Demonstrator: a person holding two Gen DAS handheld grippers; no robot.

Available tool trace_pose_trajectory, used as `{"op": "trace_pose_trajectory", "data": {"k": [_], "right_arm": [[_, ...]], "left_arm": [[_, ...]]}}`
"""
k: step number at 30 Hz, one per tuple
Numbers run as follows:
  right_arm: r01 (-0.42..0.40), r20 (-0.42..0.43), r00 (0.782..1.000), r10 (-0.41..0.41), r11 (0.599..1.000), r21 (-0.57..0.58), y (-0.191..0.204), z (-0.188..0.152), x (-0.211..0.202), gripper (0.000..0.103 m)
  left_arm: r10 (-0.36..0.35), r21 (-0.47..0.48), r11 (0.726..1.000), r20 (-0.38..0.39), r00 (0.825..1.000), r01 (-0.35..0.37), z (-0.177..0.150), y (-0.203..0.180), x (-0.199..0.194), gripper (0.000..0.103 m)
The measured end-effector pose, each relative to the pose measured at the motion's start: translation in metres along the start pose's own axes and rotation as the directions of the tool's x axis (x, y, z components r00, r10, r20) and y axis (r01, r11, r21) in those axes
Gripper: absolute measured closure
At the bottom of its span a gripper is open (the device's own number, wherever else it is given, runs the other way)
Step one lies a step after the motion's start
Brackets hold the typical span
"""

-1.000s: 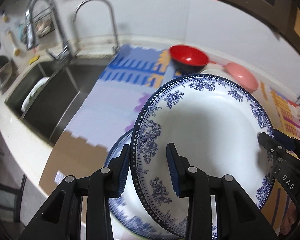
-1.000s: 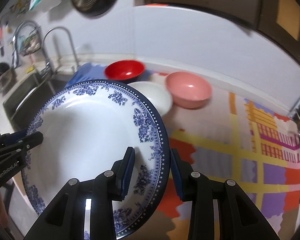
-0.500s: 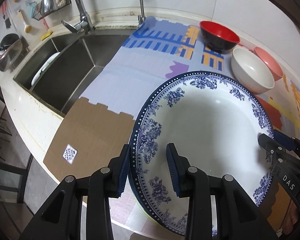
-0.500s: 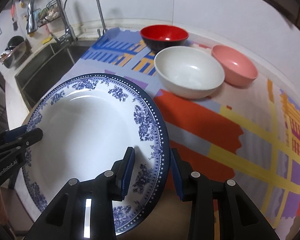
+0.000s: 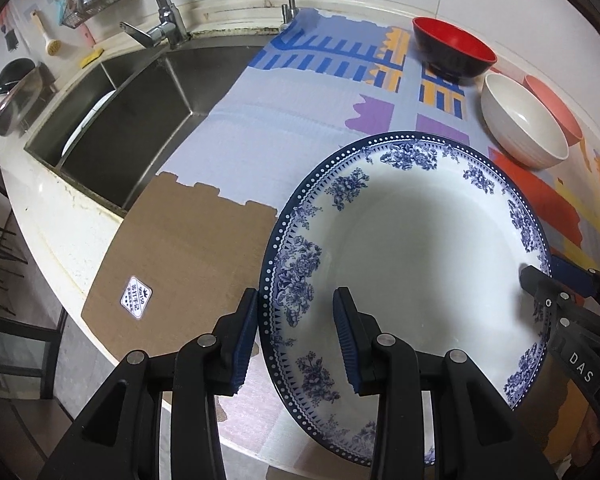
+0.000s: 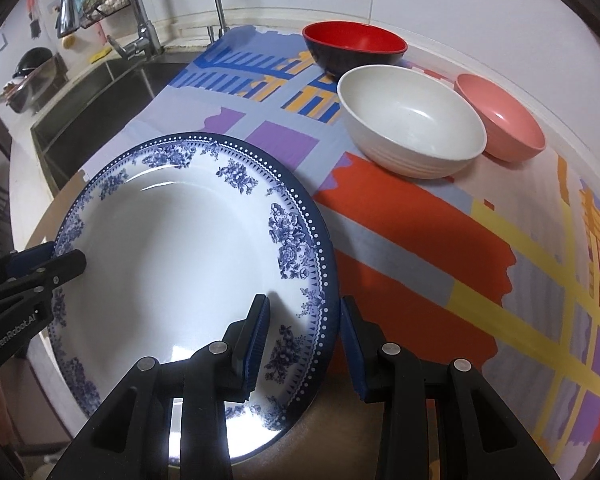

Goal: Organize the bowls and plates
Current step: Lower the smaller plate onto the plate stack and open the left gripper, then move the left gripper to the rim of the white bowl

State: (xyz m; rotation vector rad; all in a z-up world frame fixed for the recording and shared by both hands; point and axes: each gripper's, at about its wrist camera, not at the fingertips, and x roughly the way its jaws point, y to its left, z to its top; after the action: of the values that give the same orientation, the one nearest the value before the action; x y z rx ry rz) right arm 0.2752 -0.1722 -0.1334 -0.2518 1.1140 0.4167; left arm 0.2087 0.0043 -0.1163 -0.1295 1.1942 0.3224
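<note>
A large white plate with a blue floral rim (image 5: pixel 412 256) is held over the counter's front part; it also shows in the right wrist view (image 6: pixel 180 256). My left gripper (image 5: pixel 296 332) is shut on its left rim, my right gripper (image 6: pixel 304 340) on its right rim. Each gripper shows in the other's view, the right gripper (image 5: pixel 540 280) and the left gripper (image 6: pixel 68 264). A red bowl (image 6: pixel 354 46), a cream bowl (image 6: pixel 412 120) and a pink bowl (image 6: pixel 504 120) stand at the back of the counter.
A colourful patterned mat (image 6: pixel 420 232) covers the counter, with brown cardboard (image 5: pixel 188 256) at its front left. A steel sink (image 5: pixel 132 112) with two taps (image 5: pixel 160 20) lies to the left, a white dish inside. The tiled wall runs behind the bowls.
Both grippers have tilted down and lowered the plate toward the counter. The second blue plate seen beneath it a second ago is out of sight.
</note>
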Motion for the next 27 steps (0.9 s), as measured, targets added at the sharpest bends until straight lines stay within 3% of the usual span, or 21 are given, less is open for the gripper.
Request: {"op": "trace_pose_trajectory", "data": {"k": [5,9,14,21,27], "right_arm": [[0.005,-0.004,1.000,-0.005,1.000,-0.011,0.001,0.001,0.003,0.066],[0.033,0.018,0.999,-0.033,0.999,-0.008,0.001,0.001,-0.001,0.066],[0.082,0.106,0.991,-0.085,0.996,0.030,-0.008,0.000,-0.026,0.066],[0.109,0.192,0.972,-0.137,0.982,0.151,-0.041,0.013,-0.052,0.066],[0.086,0.228,0.963,-0.146,0.963,0.254,-0.075,0.038,-0.054,0.066]], "left_arm": [[-0.007,0.024,1.000,0.017,1.000,0.007,0.000,-0.001,0.001,0.049],[0.002,0.065,0.998,0.059,0.998,-0.006,0.002,-0.005,-0.006,0.049],[-0.057,0.134,0.990,0.118,0.991,0.041,0.015,-0.020,-0.020,0.049],[-0.168,0.238,0.963,0.152,0.974,0.129,0.052,-0.054,-0.033,0.048],[-0.195,0.329,0.937,0.202,0.960,0.121,0.092,-0.086,-0.035,0.047]]}}
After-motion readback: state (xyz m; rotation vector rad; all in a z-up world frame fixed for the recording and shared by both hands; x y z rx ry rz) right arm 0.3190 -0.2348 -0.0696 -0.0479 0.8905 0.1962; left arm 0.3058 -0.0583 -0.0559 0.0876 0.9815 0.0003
